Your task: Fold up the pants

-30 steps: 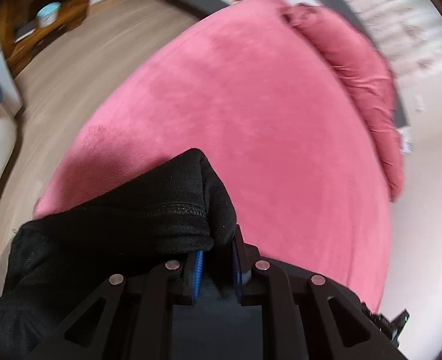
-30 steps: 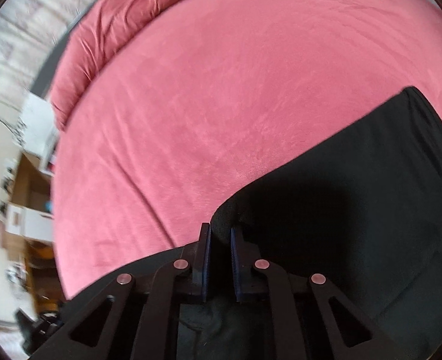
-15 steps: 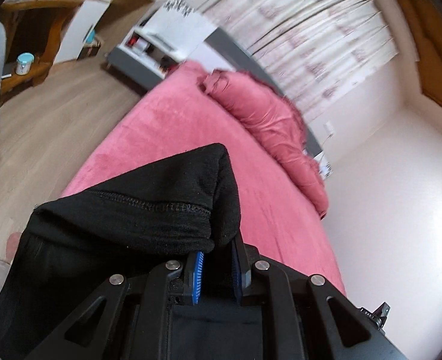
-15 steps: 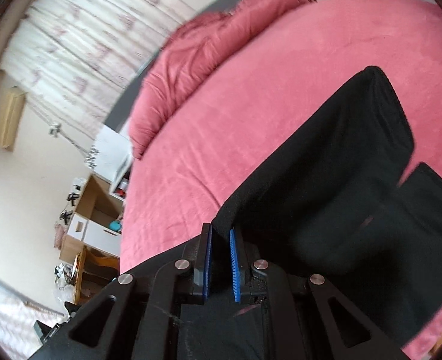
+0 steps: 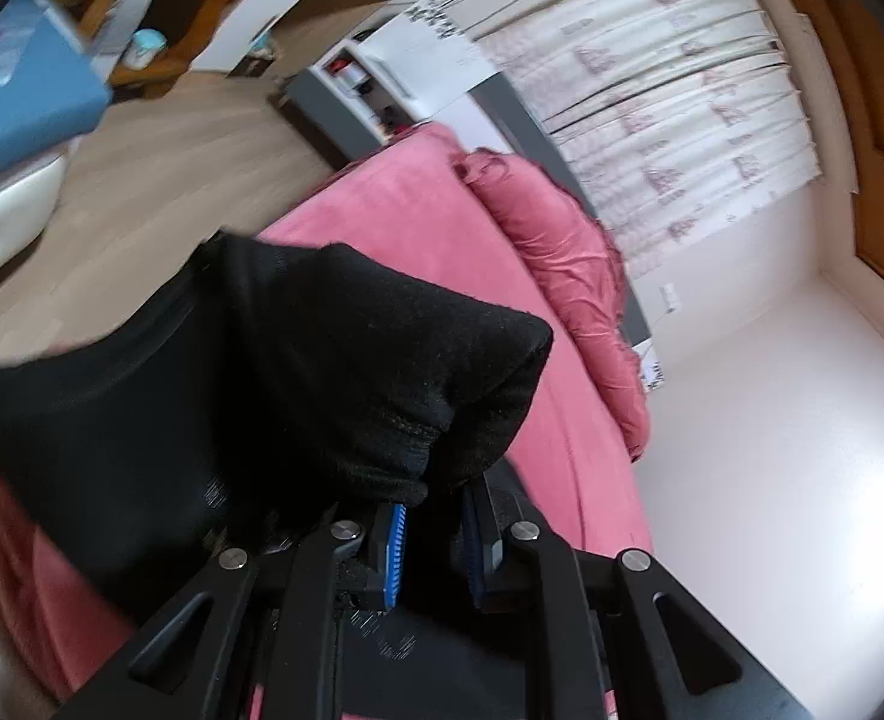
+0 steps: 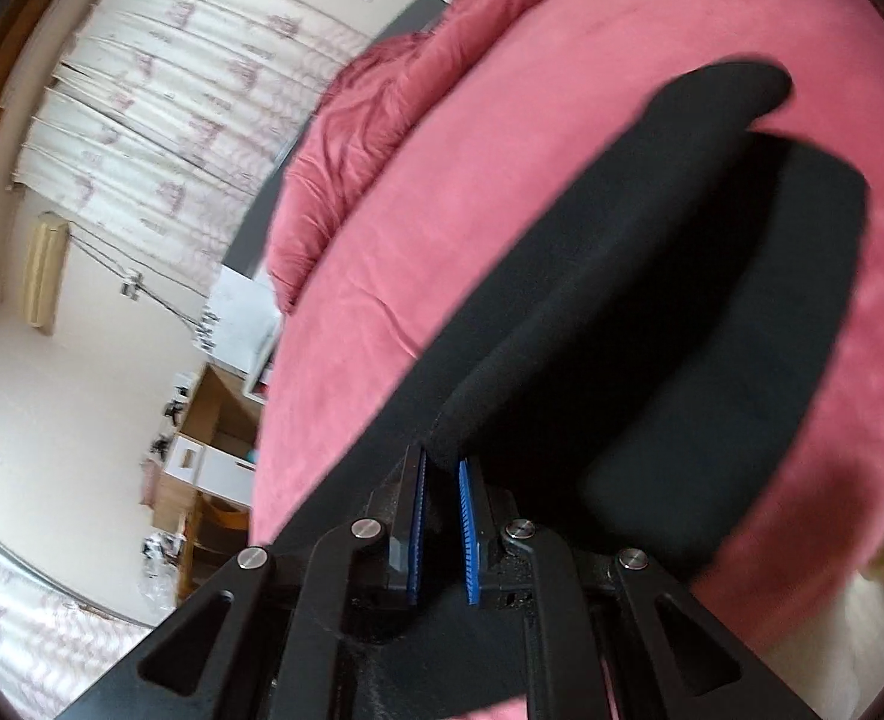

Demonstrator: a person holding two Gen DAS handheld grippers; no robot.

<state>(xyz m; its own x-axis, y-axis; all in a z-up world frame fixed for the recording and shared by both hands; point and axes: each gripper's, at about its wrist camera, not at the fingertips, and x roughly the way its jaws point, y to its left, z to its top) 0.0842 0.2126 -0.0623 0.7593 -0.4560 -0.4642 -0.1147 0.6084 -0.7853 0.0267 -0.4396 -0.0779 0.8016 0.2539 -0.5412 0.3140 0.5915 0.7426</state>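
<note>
Lifting now, both grippers, left (image 5: 433, 540) and right (image 6: 440, 525), fingers clamped on the pants (image 6: 652, 312), have swung them up off the bed (image 6: 502, 138), readying the fold.

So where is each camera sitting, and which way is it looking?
Left wrist: rides the left hand-held gripper, looking along its fingers over black pants toward the curtains.
Right wrist: rides the right hand-held gripper, looking across the pink bed.
Both show pants, bed, curtains.
</note>
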